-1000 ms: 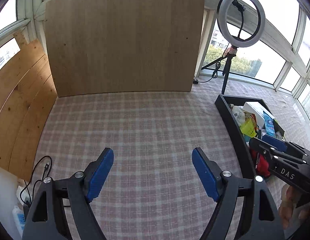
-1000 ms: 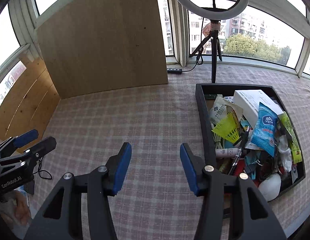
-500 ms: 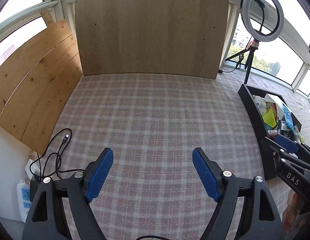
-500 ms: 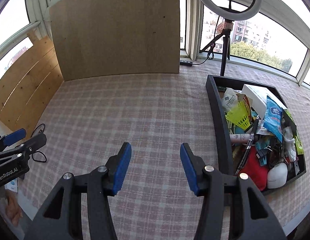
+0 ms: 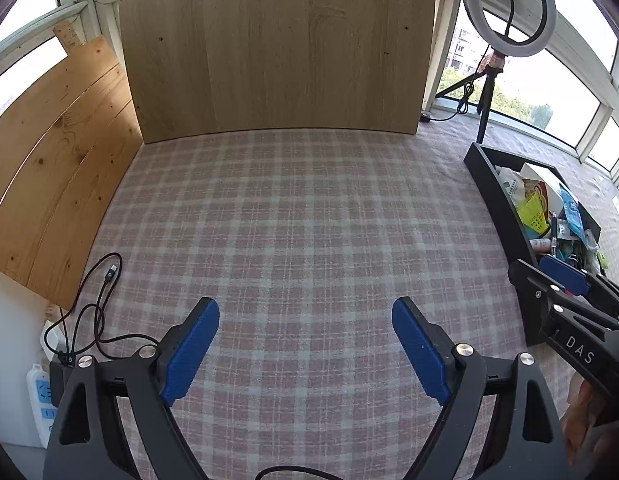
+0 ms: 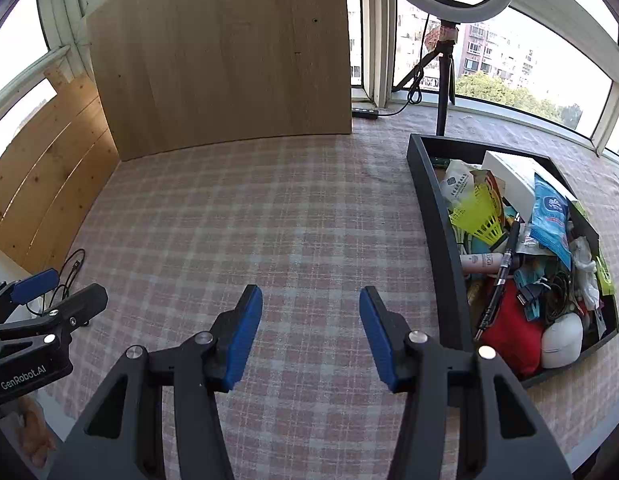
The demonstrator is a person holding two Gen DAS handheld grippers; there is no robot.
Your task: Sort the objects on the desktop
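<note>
right wrist view: red item (image 6: 509, 332) half-buried in tray (image 6: 437, 216).

left gripper (image 6: 37, 312) body: "GenRobot.AI" is printed in white, seen from the right wrist view
right gripper (image 5: 569, 300) body: "DAS" is printed in white, seen from the left wrist view
packets in the black tray (image 6: 437, 208): print is there but too small to be read

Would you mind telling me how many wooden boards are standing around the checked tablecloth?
2. The pale board stands upright along the back edge; the knotty pine board leans along the left side. Others may be out of frame.
</note>
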